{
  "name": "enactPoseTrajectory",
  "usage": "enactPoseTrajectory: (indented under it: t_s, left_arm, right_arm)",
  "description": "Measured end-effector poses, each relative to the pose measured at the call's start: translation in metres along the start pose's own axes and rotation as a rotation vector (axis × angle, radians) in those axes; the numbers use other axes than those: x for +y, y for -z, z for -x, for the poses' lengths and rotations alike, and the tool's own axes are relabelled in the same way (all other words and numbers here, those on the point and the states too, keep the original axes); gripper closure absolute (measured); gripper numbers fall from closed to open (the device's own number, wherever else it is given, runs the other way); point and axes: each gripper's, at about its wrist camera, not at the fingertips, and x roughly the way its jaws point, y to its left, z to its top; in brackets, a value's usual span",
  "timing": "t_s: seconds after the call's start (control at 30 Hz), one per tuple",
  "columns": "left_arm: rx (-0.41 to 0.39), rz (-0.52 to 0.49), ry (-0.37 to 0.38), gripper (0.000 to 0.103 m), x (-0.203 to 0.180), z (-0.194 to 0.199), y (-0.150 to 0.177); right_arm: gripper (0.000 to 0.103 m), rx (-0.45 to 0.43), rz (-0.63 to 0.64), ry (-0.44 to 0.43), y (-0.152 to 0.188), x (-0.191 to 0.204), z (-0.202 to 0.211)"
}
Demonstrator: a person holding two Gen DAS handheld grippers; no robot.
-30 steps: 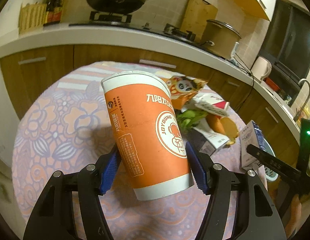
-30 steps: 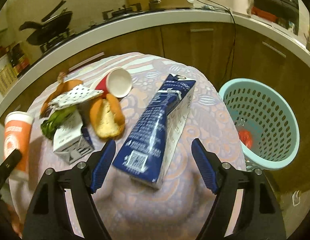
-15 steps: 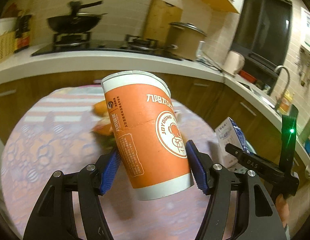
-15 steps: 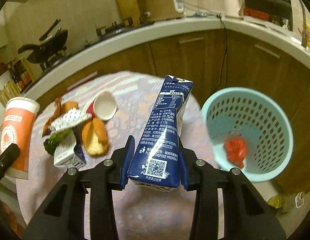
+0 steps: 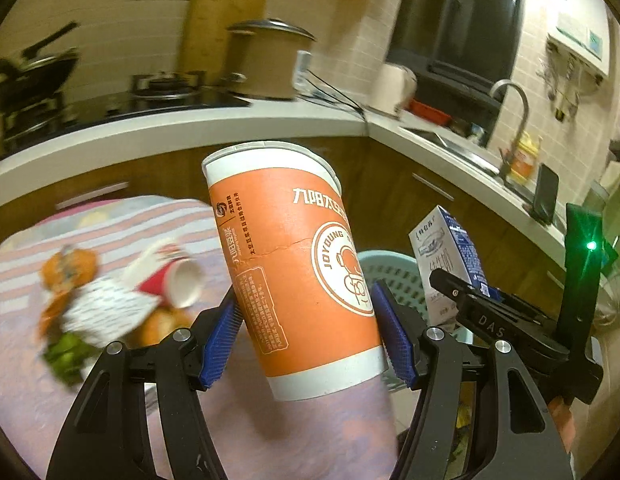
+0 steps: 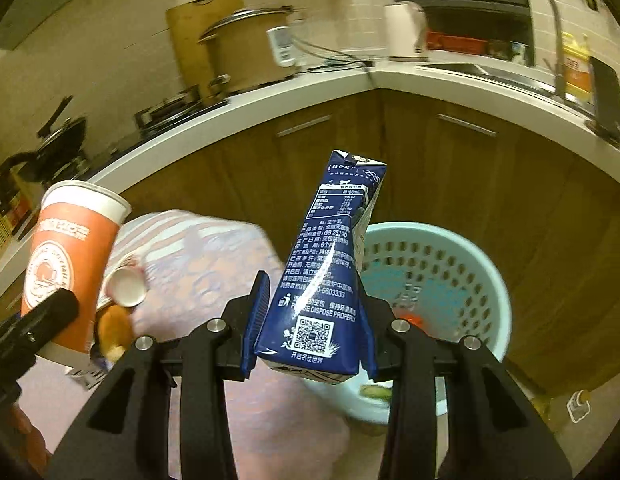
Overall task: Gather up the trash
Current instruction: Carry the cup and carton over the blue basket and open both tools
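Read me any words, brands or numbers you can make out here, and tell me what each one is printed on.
"JOYOUNG": orange cup in the left gripper.
"DISPOSE PROPERLY": blue carton in the right gripper.
"GB 25190": carton too.
"100mL": carton's nutrition table.
"DAS": right gripper's arm, in the left view.
Chinese print on cup and carton, and the carton's QR code: too small to read.

A home kitchen: gas stove, sink tap, wooden cabinets

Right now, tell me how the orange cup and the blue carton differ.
The orange cup is round and tapered; the blue carton is boxy with flat faces. The cup is held by the left gripper, the carton by the right gripper. Both are lifted and tilted, near the basket.
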Motion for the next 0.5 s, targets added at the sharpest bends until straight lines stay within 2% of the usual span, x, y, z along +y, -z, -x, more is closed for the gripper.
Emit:
enactPoseTrajectory:
  t_s: [0.23,0.5]
  left_arm:
    - [0.079,-0.052,0.060,0.041,-0.044,-0.056,-0.002]
    - [0.210,-0.069,0.115,0.041,-0.073,-0.120,0.010]
  right_arm:
    - [0.067,0.043,-0.061,0.055,0.000,-0.050,-0.022]
    - [0.067,0.175,-0.119,0.084,0.022,-0.089,-0.059]
